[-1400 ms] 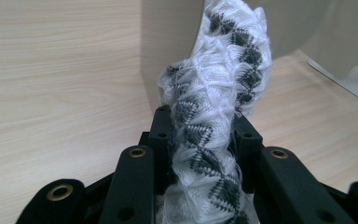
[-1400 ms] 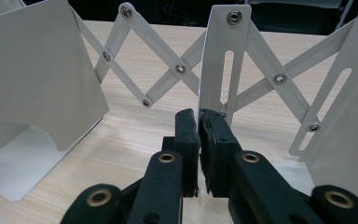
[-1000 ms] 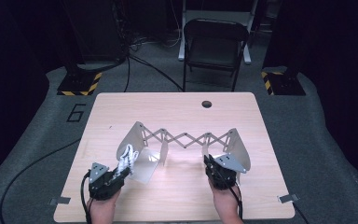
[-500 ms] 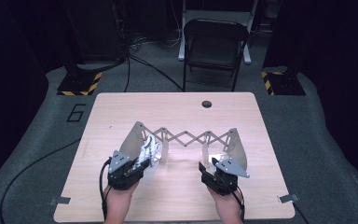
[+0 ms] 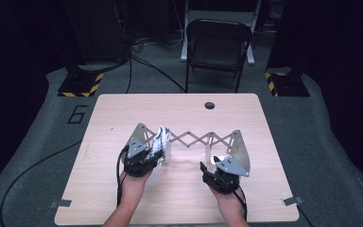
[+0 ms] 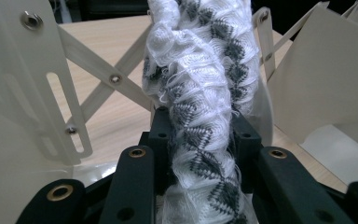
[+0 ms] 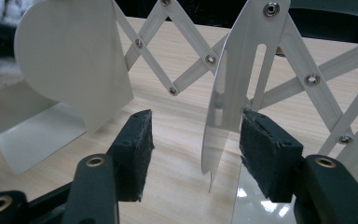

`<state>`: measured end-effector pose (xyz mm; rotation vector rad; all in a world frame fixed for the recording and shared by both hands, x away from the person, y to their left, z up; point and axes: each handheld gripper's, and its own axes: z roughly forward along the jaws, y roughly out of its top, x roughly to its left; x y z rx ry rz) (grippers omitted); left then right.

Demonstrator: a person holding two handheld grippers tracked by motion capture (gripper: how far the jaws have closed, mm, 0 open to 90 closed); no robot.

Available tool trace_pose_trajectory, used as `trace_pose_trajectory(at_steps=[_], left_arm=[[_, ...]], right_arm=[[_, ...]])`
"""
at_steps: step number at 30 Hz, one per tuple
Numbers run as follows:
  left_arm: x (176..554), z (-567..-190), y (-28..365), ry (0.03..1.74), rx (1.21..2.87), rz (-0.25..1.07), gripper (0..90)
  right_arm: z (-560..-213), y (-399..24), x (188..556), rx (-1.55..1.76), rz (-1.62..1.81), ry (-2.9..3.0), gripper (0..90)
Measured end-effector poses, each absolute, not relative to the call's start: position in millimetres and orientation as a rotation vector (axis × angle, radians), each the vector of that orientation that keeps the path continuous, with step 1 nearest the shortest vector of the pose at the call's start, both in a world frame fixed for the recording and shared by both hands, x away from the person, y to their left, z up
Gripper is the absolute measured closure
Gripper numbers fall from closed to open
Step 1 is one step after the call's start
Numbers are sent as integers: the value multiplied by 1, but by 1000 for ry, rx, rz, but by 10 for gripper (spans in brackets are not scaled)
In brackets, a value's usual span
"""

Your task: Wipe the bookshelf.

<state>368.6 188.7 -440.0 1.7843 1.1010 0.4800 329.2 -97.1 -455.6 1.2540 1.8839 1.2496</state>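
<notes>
The desk (image 5: 179, 198) carries a white rack (image 5: 196, 140) with scissor links joining two end plates; it looks stiff, light and likely to slide or fold, so hold it by a plate edge. The right tool (image 7: 193, 154) has just been opening, and the right end plate (image 7: 233, 93) stands between its pads, which do not press on it. The left tool (image 6: 200, 140) is clamped on a soft, limp knitted cloth (image 6: 200, 79), raised just before the left plate (image 6: 14, 93). A "6" (image 5: 77, 114) marks the floor beyond.
</notes>
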Motion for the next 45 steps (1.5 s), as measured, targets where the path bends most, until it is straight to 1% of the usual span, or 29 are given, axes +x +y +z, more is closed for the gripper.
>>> trace_pose_trajectory(at_steps=[2,4,5,6,7,8,10,12,17,19,20,21,22,23,24,26,28,31,34,35,36,40,43,44,45], left_arm=[[370,-444,188,1104,1789,466,685],[371,-448,188,1109,1801,456,685],[372,-451,188,1117,1805,451,685],[372,-454,188,1121,1816,443,686],[373,-457,187,1128,1829,434,686],[374,-465,186,1133,1854,418,685],[375,-469,185,1142,1863,409,685],[376,-477,184,1135,1910,400,685],[377,-486,184,1162,1917,361,686],[376,-479,185,1152,1899,383,685],[373,-465,185,1138,1848,403,686],[373,-465,185,1138,1848,403,686],[369,-449,186,1108,1812,431,686],[369,-449,186,1108,1812,431,686],[368,-435,186,1071,1798,470,686],[368,-432,186,1058,1801,480,686],[371,-440,183,1081,1800,476,686],[375,-463,179,1133,1829,447,686],[375,-486,174,1162,1888,425,687],[375,-486,174,1162,1888,425,687],[375,-498,172,1186,1922,394,687],[376,-506,172,1191,1955,377,687],[374,-496,175,1179,1939,387,687],[373,-478,178,1143,1895,425,687],[372,-468,178,1132,1855,442,687]], right_arm=[[-454,-96,335,1265,1241,1883,451],[-454,-94,339,1255,1240,1879,502],[-454,-93,340,1252,1229,1881,538],[-454,-91,342,1246,1221,1883,625],[-454,-91,342,1246,1221,1883,625],[-454,-90,342,1247,1208,1881,691],[-455,-91,342,1260,1190,1876,755],[-455,-91,342,1260,1191,1871,760],[-458,-93,341,1263,1208,1871,767],[-457,-93,340,1265,1200,1875,770],[-457,-94,340,1264,1206,1877,774],[-457,-94,340,1264,1206,1877,774],[-457,-94,340,1271,1201,1882,776],[-457,-94,340,1271,1201,1882,776],[-457,-94,340,1273,1206,1877,779],[-457,-94,340,1273,1208,1876,780],[-458,-94,339,1279,1206,1875,784],[-458,-94,339,1278,1202,1877,785],[-458,-95,339,1280,1204,1877,788],[-458,-95,339,1280,1204,1877,788],[-457,-95,339,1280,1202,1880,788],[-457,-94,338,1284,1194,1881,787],[-457,-94,338,1284,1193,1883,787],[-457,-95,338,1283,1199,1882,788],[-457,-95,338,1284,1200,1881,789]])
